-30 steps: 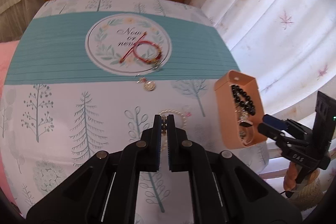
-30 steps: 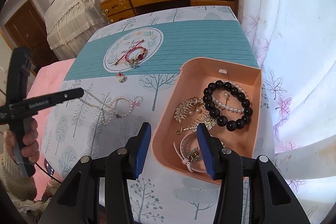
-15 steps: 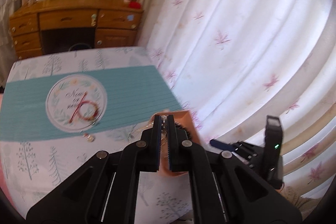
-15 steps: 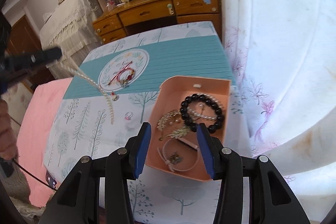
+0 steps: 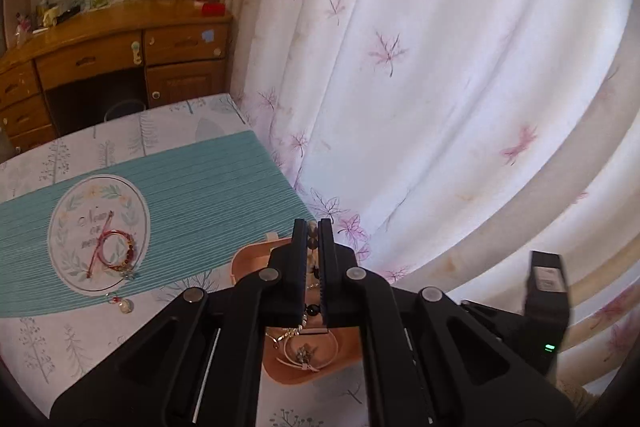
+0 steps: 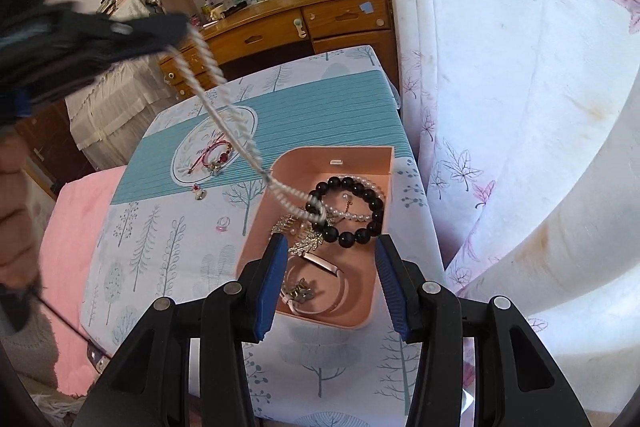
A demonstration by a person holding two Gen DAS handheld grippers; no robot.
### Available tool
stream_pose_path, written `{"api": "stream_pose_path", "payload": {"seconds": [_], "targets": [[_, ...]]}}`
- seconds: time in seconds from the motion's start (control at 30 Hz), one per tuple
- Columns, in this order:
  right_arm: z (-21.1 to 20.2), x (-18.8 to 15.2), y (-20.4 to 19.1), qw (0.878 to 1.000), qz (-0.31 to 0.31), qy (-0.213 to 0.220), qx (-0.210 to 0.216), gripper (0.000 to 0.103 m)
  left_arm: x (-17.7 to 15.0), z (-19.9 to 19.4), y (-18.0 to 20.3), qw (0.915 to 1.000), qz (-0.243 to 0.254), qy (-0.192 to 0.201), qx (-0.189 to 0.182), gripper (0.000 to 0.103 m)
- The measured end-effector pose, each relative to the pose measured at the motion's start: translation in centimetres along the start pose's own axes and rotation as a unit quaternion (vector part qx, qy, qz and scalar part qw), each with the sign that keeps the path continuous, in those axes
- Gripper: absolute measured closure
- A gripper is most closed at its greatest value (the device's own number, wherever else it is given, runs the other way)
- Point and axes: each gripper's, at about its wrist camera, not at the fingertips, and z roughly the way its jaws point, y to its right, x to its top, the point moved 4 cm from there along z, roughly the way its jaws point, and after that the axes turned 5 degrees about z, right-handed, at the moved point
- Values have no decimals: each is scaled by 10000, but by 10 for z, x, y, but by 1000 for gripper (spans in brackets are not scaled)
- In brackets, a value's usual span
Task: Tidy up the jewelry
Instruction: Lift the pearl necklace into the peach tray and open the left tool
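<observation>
The pearl necklace (image 6: 224, 99), lifted off the tablecloth since a second earlier, was pinched by the left gripper (image 5: 313, 239) above the pink tray (image 6: 256, 227), its lower end already inside; the right gripper (image 6: 326, 279) was spread, empty.

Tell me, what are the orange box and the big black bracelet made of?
The orange box looks like smooth matte plastic: even peach colour, thin rounded walls. The black bracelet is round glossy beads, each catching a bright spot of light; perhaps polished stone or glass, I cannot tell which.

Bright daylight glows through the curtain (image 5: 420, 87); fisheye edges bend, and the left claw (image 6: 176, 27) is motion-blurred.
</observation>
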Motion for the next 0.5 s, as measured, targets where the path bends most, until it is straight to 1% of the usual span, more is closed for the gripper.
{"api": "stream_pose_path", "payload": {"seconds": [0.07, 0.13, 0.2, 0.27, 0.3, 0.37, 0.43, 0.5], "targets": [[3, 0, -2, 10000, -21, -22, -26, 57, -8, 24, -8, 9998, -7, -166, 150, 99], [6, -2, -4, 10000, -47, -72, -20, 57, -19, 46, -17, 9989, -32, -475, 44, 98], [11, -3, -9, 9999, -89, -121, -2, 57, -32, 62, -28, 9970, -123, -758, 73, 87], [16, -4, -15, 9998, -145, -153, 3, 57, -47, 70, -40, 9955, -207, -892, 239, 42], [17, -4, -18, 9997, -163, -173, 18, 57, -53, 69, -46, 9954, -274, -871, 291, 38], [22, -4, -25, 9995, -208, -205, 70, 57, -67, 66, -61, 9949, -475, -825, 330, 37], [29, -4, -33, 9992, -294, -257, 89, 57, -82, 63, -75, 9934, -599, -913, 350, 37], [36, -3, -42, 9988, -366, -305, 120, 57, -99, 56, -89, 9918, -671, -953, 520, 37]]}}
